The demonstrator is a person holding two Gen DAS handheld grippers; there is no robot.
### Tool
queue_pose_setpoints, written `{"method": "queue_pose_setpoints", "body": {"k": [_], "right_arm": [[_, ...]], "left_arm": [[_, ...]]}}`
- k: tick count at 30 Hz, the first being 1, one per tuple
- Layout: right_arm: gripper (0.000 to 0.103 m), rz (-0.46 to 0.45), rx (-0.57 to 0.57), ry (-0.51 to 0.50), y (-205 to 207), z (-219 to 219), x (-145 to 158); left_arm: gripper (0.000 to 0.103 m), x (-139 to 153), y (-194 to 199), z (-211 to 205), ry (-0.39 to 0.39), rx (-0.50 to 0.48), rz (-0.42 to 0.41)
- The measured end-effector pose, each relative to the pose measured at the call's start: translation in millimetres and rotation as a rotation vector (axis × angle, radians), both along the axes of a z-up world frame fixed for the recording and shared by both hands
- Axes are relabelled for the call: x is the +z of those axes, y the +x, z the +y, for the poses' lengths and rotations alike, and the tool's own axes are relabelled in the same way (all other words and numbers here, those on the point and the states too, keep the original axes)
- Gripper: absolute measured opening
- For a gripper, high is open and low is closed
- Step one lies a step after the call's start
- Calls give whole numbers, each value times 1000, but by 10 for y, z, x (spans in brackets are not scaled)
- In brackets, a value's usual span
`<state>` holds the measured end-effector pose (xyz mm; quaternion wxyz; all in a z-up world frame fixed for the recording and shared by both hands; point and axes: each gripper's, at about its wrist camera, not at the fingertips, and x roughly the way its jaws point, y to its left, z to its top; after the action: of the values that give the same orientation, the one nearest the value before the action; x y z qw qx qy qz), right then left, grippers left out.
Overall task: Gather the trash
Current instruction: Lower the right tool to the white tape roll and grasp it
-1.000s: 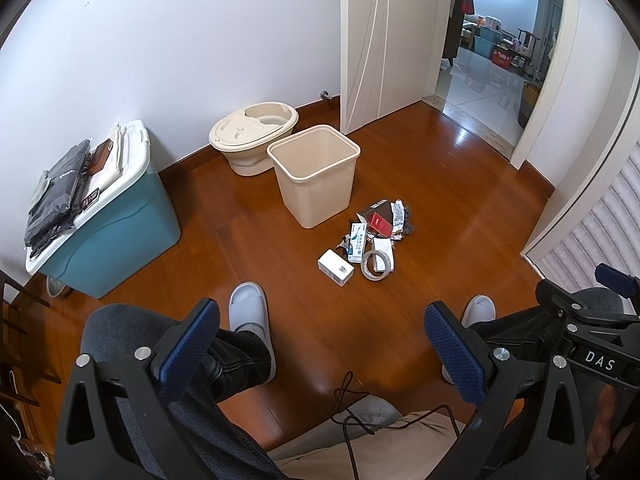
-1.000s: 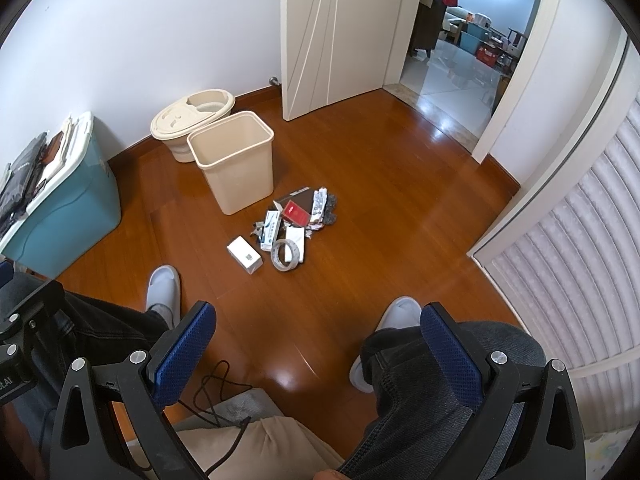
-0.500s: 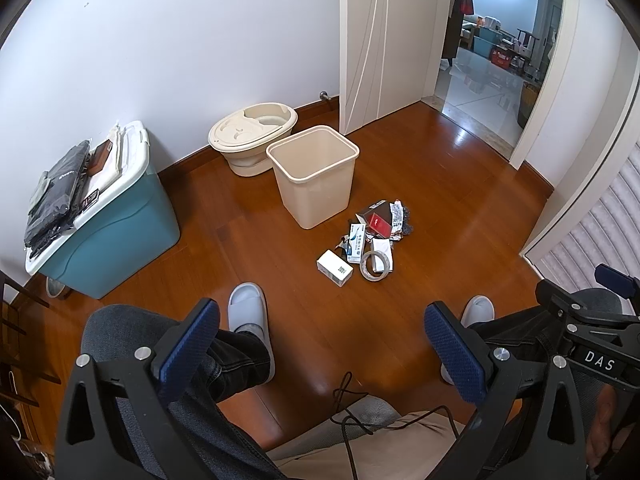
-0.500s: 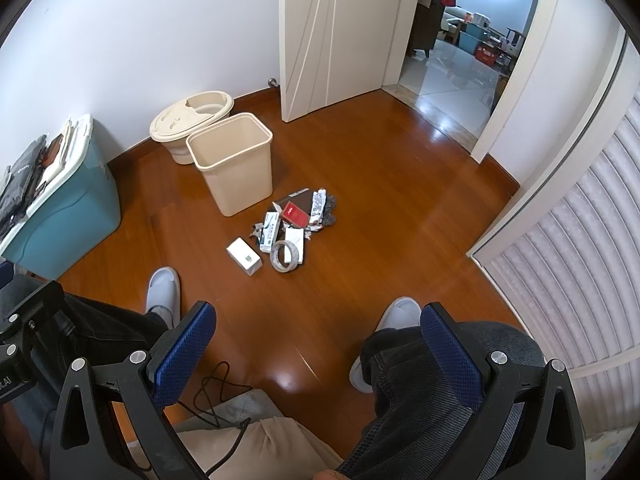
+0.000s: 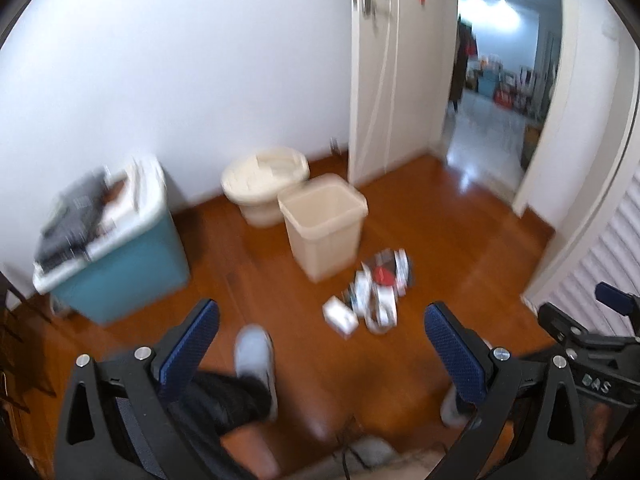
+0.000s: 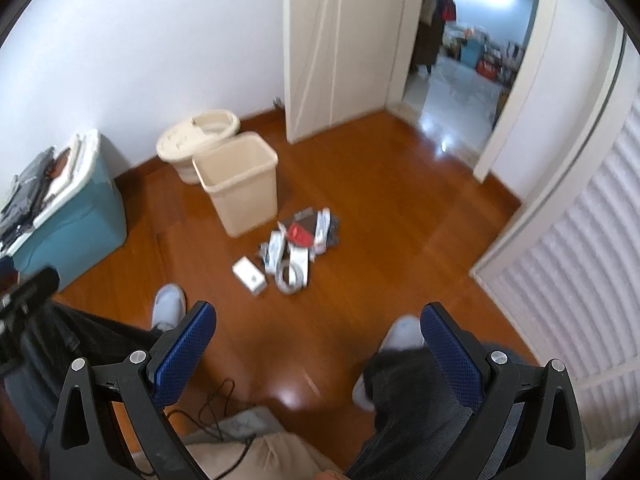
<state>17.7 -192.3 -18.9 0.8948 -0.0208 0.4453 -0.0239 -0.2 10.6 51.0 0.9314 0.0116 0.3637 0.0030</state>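
Observation:
A small heap of trash lies on the wooden floor: a white box, a tape roll, a red packet and several wrappers. An open beige bin stands just behind the heap. My left gripper is open and empty, held high above the floor, well short of the trash. My right gripper is also open and empty, equally far from the heap. The left wrist view is blurred.
A round beige lidded pot sits behind the bin by the wall. A teal storage box with clothes on top stands at the left. A person's legs and grey slippers are below me. An open doorway lies beyond.
Both grippers have tilted upward and moved, so the floor, bin and trash sit lower in view. The left wrist view has gone blurry from motion. The jaws stay open.

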Motion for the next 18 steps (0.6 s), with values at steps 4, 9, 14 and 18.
{"method": "queue_pose_setpoints", "body": {"k": [4,9,14,18], "right_arm": [[103,-294,40,-25,-187,24,517],[103,-250,80,60,191,-141,82],[103,216,-51,222,866,-336,-993],[103,429,-13,197,1650,-210,-1732]], "left_arm": [[103,304,-23,-60,32,-25,-205],[103,-373,560,-152,105,-167,-77],[103,-1163,1223,-239,183,-157,35],[103,-1917,1852,-221,191,-114,142]]}}
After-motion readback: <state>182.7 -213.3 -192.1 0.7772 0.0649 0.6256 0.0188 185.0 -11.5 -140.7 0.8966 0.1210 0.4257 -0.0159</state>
